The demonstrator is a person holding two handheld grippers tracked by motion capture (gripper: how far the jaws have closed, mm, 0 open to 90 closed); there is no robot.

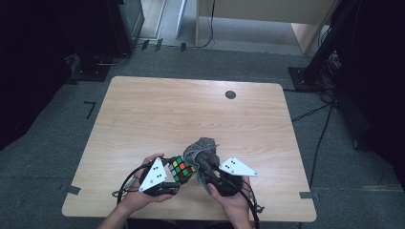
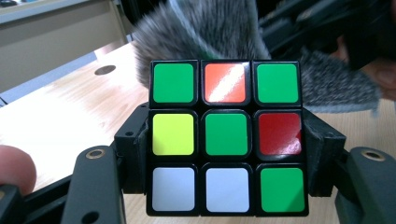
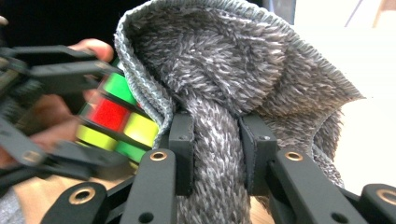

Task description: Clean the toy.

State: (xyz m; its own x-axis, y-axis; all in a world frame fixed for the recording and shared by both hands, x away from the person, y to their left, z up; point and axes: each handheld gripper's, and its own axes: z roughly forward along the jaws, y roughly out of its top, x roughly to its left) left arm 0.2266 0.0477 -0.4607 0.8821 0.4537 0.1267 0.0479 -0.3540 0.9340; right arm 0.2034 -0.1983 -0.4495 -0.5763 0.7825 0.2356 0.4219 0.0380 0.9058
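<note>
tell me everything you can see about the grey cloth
The grey cloth is fluffy, with a long shaggy pile and a knitted edge. It is bunched and pinched between the jaws of the right gripper, its loose part billowing above them. It stands near the table's front edge, right beside the puzzle cube held in the left gripper.

Wooden table point(image 1: 157, 109), grey carpet point(image 1: 43, 157)

Left gripper point(image 1: 177, 172) has the scrambled cube point(image 1: 182, 168), right gripper point(image 1: 204, 164) pinches a fuzzy grey cloth point(image 1: 202, 149) touching it, near the table point(image 1: 191, 109) front edge.
</note>
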